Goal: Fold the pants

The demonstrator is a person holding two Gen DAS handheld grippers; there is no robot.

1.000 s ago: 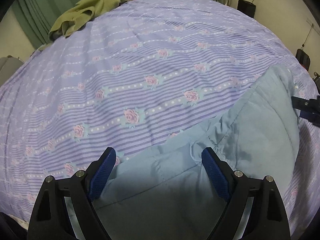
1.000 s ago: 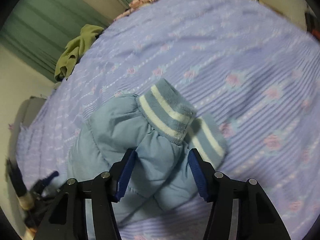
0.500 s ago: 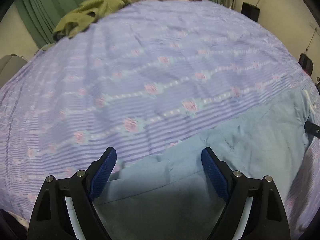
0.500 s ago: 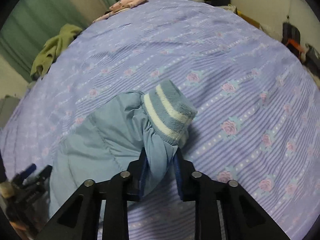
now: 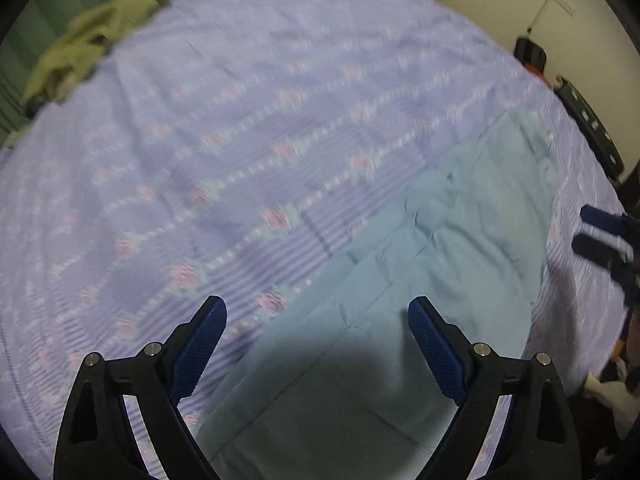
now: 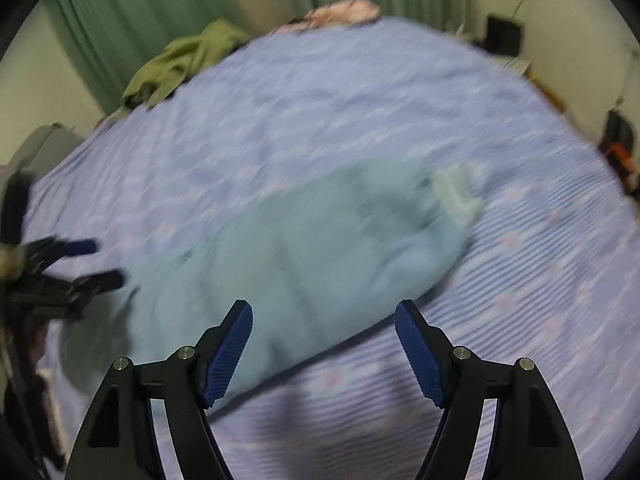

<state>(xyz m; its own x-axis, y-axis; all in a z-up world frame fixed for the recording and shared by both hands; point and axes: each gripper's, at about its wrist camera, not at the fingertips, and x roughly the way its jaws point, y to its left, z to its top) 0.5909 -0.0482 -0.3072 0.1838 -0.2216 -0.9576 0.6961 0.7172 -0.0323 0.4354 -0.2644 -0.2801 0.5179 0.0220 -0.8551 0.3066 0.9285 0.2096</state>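
- You are holding the left gripper (image 5: 318, 344) above the pants (image 5: 452, 256), jaws opening and already wide, nothing gripped; cloth is showing below the gap.
- You are holding the right gripper (image 6: 324, 344) over the pants' near edge, jaws opening, pads clear of the fabric.
- The pants are lying folded on the bedspread (image 5: 248, 128), striped cuff (image 6: 458, 196) sitting at the far right end in the right view.
- A green garment (image 6: 180, 64) and a pink garment (image 6: 340, 14) are lying at the bed's far edge, well apart from the pants.
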